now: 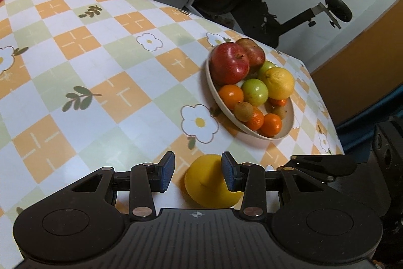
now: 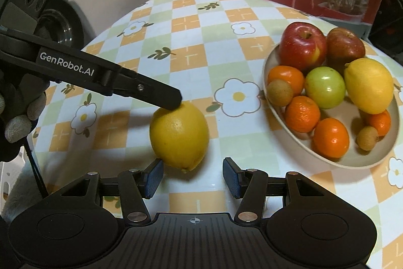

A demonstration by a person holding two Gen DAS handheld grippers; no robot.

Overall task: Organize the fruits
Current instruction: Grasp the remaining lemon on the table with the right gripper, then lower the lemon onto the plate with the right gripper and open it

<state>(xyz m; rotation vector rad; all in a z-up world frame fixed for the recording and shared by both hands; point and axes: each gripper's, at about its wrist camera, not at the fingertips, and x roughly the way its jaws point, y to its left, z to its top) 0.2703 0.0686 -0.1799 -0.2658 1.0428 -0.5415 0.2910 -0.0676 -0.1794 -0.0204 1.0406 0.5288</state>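
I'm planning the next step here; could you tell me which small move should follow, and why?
Probably ease the left gripper down and close on the loose lemon: it lies on the tablecloth outside the bowl, and the open pads aren't yet pressing it.

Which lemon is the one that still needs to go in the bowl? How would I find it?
Find the checked tablecloth with white flowers, then the cream bowl piled with fruit. Beside the bowl, alone on the cloth, lies a yellow lemon. Unlike the lemon in the bowl, it touches no other fruit.
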